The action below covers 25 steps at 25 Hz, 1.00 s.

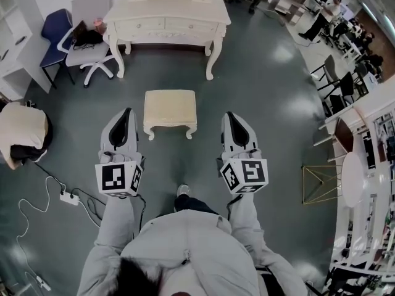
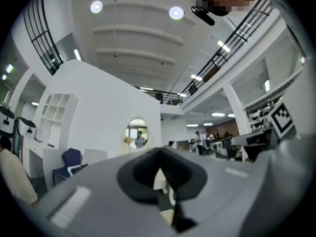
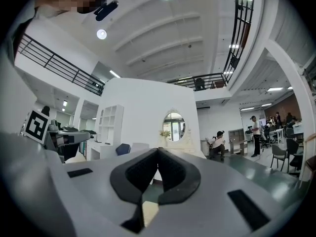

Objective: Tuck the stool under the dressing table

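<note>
Both sets of jaws clenched and empty, the left gripper (image 1: 128, 111) and right gripper (image 1: 229, 115) should brace the stool (image 1: 170, 108) at nine and three o'clock, pushing evenly toward the dressing table (image 1: 166, 21) at twelve.

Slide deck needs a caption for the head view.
Left gripper and right gripper, both shut and empty, flank a cream stool standing clear of the dressing table.

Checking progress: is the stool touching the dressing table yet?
Apart. The head view shows bare floor between the stool and the dressing table.
</note>
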Available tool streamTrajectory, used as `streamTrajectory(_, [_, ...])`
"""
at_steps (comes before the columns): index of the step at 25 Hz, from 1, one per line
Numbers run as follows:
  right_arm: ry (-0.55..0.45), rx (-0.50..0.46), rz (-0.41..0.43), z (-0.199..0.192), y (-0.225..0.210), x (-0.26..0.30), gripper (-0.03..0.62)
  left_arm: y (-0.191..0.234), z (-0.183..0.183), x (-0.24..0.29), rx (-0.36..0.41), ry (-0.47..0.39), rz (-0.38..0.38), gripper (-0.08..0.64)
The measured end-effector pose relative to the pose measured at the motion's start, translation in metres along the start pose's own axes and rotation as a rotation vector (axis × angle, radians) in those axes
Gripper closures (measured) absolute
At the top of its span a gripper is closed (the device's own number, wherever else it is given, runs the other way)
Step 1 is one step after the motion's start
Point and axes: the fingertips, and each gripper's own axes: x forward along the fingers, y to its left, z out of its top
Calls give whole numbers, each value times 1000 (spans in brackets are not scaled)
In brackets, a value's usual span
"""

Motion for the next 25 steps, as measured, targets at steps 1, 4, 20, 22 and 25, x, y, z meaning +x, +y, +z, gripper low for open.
streamTrajectory(1, [-2,1,2,0,-3,7,589,1,-1,7,1,1,2,551])
streamTrajectory(4, [-6,2,10,0,-14,25,589,0,-3,27,3,2,4,551])
streamTrajectory(20, [31,15,35,-19,-54,84,589,9,-29,90,-21,33,46,551])
streamTrajectory(22, [40,19,40,-23,-49,97,589,18,-36,96,-27,47,50,551])
streamTrajectory(25, [45,10,43,-27,-42,118,589,35,-45,110,-36,56,45,551])
